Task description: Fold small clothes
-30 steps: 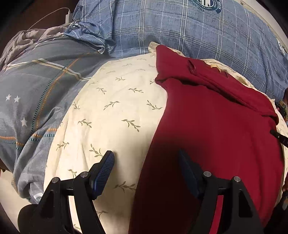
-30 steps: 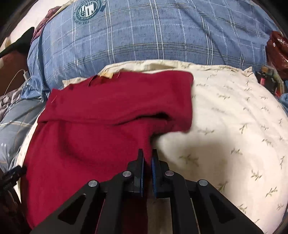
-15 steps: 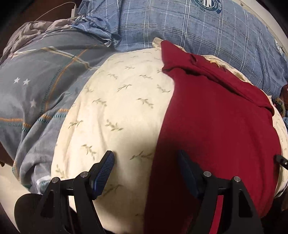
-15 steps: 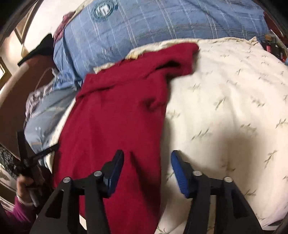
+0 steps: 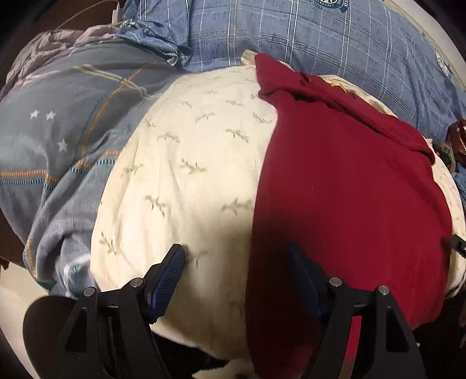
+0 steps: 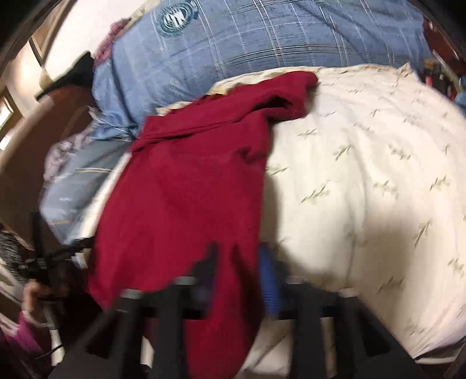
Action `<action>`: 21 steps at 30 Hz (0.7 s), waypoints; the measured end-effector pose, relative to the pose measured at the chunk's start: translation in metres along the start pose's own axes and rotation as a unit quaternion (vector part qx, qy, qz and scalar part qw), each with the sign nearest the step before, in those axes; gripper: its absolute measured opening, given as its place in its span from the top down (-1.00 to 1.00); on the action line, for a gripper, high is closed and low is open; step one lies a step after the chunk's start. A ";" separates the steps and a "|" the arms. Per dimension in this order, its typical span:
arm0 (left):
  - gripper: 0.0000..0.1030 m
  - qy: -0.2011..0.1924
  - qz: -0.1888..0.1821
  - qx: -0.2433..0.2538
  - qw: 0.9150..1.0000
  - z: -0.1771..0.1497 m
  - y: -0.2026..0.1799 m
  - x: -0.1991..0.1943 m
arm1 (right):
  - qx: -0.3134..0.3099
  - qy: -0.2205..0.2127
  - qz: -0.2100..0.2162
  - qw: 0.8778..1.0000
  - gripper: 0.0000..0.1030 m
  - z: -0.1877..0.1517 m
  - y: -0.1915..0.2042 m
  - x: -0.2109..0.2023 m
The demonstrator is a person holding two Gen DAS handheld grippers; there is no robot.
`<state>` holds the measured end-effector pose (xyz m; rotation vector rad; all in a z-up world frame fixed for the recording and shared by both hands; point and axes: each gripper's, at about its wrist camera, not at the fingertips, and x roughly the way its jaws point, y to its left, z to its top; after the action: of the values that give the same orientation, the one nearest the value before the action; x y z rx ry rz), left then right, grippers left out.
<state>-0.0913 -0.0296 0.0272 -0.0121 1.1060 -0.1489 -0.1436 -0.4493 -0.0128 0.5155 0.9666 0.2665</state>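
The left claw (image 5: pixel 236 280) stands wide apart with nothing between its blue-padded fingers; one finger hangs over the cream pillow (image 5: pixel 189 180) and the other over the near part of a dark red garment (image 5: pixel 349 204), and the view does not settle whether either pad touches the cloth. The right claw (image 6: pixel 237 280) is blurred by motion and its jaws are opening; the lower edge of the red garment (image 6: pixel 180 204) lies across the gap between the fingers, and the pads do not appear to press on it. The garment lies spread on the leaf-printed cream pillow, its long axis running from the near edge, by the claws, away toward the head of the bed. Its far end, where the cloth is folded over and a sleeve-like part (image 6: pixel 279 99) sticks out sideways, points toward a blue checked pillow (image 5: pixel 305 38). In the left wrist view the garment covers the right part of the cream pillow; in the right wrist view it covers the left part, with its near end hanging over the pillow's edge. The blue checked pillow carries a round teal and white emblem (image 6: pixel 174 19) ringed with lettering too small to read. Beside the cream pillow lies a grey-blue quilt (image 5: pixel 67 140) with white stars and orange stripes. At the lower left of the right wrist view, a hand (image 6: pixel 32 300) in a pink sleeve holds a dark handle; this part is blurred.
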 end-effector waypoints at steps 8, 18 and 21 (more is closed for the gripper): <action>-0.39 0.027 -0.028 0.002 0.999 -0.016 0.000 -0.009 | 0.000 0.066 0.049 0.997 -0.07 -0.029 -0.001 0.007; -0.38 0.047 -0.052 0.006 0.998 -0.017 -0.002 -0.004 | -0.017 0.115 0.078 0.990 -0.03 -0.038 0.010 0.021; -0.37 0.050 -0.053 0.011 0.997 -0.017 -0.006 -0.004 | -0.031 0.112 0.089 0.989 -0.07 -0.039 0.017 0.018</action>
<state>-0.1091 -0.0338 0.0233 -0.0444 1.2046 -0.2593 -0.1663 -0.4160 -0.0347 0.5222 1.1288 0.5220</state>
